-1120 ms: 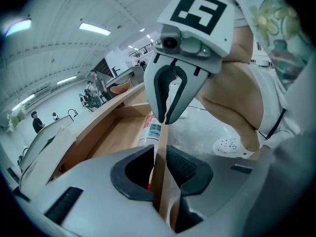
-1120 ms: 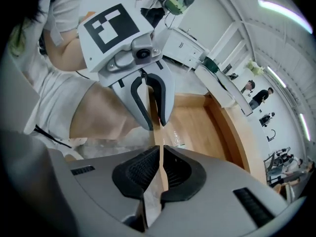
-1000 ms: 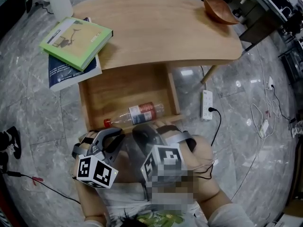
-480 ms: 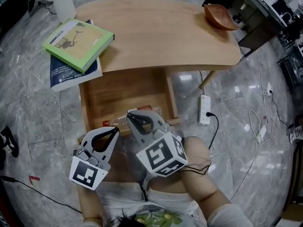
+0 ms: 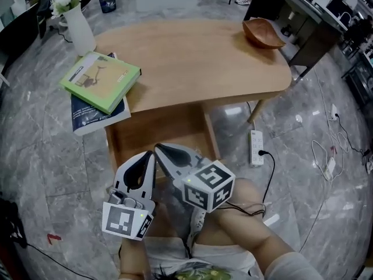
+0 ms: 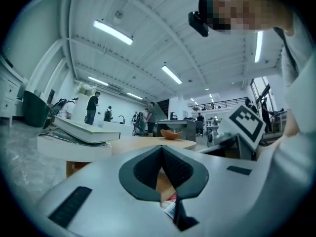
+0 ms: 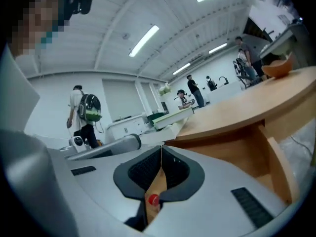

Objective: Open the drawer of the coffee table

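The wooden coffee table has its drawer pulled out toward me. Both grippers hover side by side over the drawer's front and point level at the table. My left gripper is shut with nothing held; its tips meet in the left gripper view. My right gripper is also shut and empty. A plastic bottle lies in the drawer: its label shows under the left jaws and its red cap under the right jaws. In the head view the grippers hide it.
A green book lies on a blue-and-white book at the table's left corner. A white vase stands behind them and a wooden bowl sits far right. A power strip and cables lie on the floor at the right.
Both grippers have risen and rolled, and now stand higher over the drawer front. The left jaws have closed. The bottle, visible in the drawer before, is now covered by them.
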### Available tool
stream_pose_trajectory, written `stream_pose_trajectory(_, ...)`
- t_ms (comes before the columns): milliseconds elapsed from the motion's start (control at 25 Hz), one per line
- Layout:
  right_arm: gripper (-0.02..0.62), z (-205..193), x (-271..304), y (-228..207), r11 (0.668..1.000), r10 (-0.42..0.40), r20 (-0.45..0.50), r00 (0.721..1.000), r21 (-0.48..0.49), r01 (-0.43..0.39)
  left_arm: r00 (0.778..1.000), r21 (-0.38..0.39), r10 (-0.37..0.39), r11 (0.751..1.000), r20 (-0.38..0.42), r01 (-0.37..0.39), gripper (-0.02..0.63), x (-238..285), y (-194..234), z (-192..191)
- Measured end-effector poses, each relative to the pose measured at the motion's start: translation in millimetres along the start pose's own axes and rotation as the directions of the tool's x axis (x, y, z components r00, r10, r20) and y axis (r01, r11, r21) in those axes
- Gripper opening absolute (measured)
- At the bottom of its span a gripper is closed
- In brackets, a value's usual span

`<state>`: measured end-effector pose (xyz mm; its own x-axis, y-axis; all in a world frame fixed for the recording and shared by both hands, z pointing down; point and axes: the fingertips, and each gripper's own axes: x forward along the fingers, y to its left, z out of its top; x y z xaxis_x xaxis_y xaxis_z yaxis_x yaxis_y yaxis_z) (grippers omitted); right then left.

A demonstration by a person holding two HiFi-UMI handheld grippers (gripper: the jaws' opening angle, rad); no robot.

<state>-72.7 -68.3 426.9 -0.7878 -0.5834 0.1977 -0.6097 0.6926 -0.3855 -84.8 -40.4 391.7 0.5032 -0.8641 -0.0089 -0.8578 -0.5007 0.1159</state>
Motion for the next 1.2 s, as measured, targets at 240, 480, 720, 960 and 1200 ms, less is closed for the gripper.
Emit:
stream_pose_trajectory(240, 0.023, -6.6, 2.9, -2.4, 0.997, -0.035, -0.007, 0.999, -0.064, 0.035, 0.991, 0.003, 0.119, 0.993, -0.068, -0.119, 0.009, 11.9, 5.4, -4.4)
stream_pose_trajectory(480, 0.023, 26.7, -11.1, 7.6, 0.925, -0.126, 0.164, 0.978, -0.337, 0.176, 0.976, 0.081, 0.199, 0.978, -0.084, -0.192, 0.009, 13.4, 7.2, 0.2)
stream_pose_trajectory(720, 0.023, 34.5, -14.4, 19.2, 0.876, -0.137, 0.201, 0.970, -0.433, 0.213, 0.976, 0.083, 0.205, 0.976, -0.071, -0.199, 0.009, 8.5, 9.2, 4.9)
stream_pose_trajectory(960, 0.021, 24.3, -18.8, 14.8, 0.897, -0.161, 0.183, 0.970, -0.383, 0.221, 0.978, 0.113, 0.192, 0.977, -0.079, -0.183, 0.009, 8.1, 3.1, 0.4)
stream_pose_trajectory(1200, 0.021, 29.3, -23.9, 6.6, 0.906, -0.200, 0.190, 0.961, -0.338, 0.256, 0.979, 0.097, 0.189, 0.979, -0.072, -0.182, 0.008, 12.3, -4.2, -3.8)
